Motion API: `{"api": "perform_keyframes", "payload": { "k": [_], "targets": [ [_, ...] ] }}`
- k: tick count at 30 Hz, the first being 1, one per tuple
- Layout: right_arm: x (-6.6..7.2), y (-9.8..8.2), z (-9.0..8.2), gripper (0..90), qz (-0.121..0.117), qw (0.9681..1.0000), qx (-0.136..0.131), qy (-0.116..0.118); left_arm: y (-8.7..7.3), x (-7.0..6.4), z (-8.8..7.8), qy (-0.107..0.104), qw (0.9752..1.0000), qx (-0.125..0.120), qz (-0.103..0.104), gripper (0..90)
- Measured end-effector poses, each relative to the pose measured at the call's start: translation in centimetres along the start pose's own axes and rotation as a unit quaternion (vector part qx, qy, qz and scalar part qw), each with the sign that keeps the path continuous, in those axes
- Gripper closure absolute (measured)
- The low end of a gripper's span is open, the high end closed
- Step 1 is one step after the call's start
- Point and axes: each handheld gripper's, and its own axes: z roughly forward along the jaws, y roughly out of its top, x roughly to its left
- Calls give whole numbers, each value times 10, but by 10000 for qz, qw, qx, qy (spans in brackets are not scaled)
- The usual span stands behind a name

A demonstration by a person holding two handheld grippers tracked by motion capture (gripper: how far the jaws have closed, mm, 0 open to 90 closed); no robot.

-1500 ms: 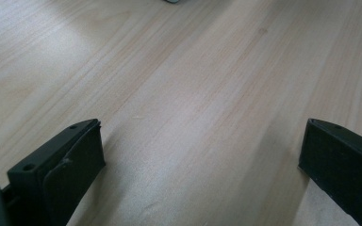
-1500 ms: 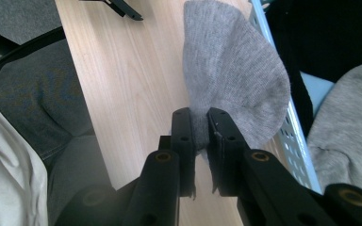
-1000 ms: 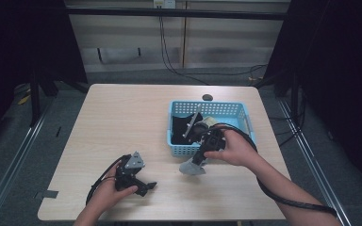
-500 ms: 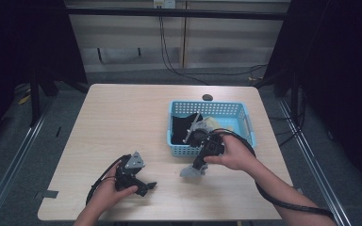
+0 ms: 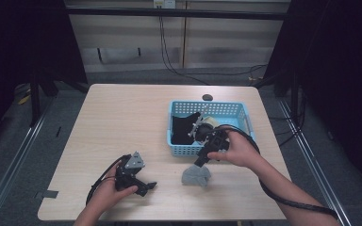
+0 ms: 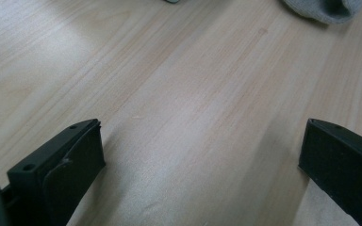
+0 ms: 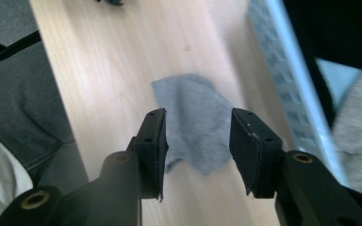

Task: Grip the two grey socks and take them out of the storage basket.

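High view: right claw [image 5: 202, 160] hangs just above the grey cloth [image 5: 196, 176], which lies on the table [image 5: 122, 117] in front of the blue basket [image 5: 238, 109]. Its jaws have just been opening; nothing gripped. Cloth sits right below and a bit toward the person from the tips, apart from the basket wall. Black & beige clothes are in the basket behind the claw. Left claw [image 5: 141, 186] rests low on the table, well apart from the cloth.

Left claw view: jaws wide open w/ bare tabletop [image 6: 179, 117] between them, nothing held. Cloth [image 6: 325, 8] is far ahead & off to one side.

Right claw view: jaws part-open, empty; cloth [image 7: 193, 122] lies below, straight between them, not touching the pads. Basket [image 7: 287, 70] runs just beside the cloth.

Step in hand looks like setting the cloth down. To do it well: lift straight up so the pads don't snag the fabric, open wider before going back to the basket, keep the cable clear of the rim.
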Motion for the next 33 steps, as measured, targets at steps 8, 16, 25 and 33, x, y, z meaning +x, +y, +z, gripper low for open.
{"api": "perform_keyframes", "payload": {
  "k": [8,16,25,33],
  "targets": [
    [-28,-2,-14,439,405,9979,-330,-374,0,0,0,0,10000,-1,-1,0],
    [-60,-4,-22,339,811,9933,-526,-640,0,0,0,0,10000,-2,-2,0],
    [-92,-8,-12,286,1319,9849,-585,-955,0,0,0,-1,10000,-17,-19,0],
    [-111,-9,9,287,1475,9812,-417,-1170,0,0,0,-2,10000,-26,-18,0]
  ]
}}
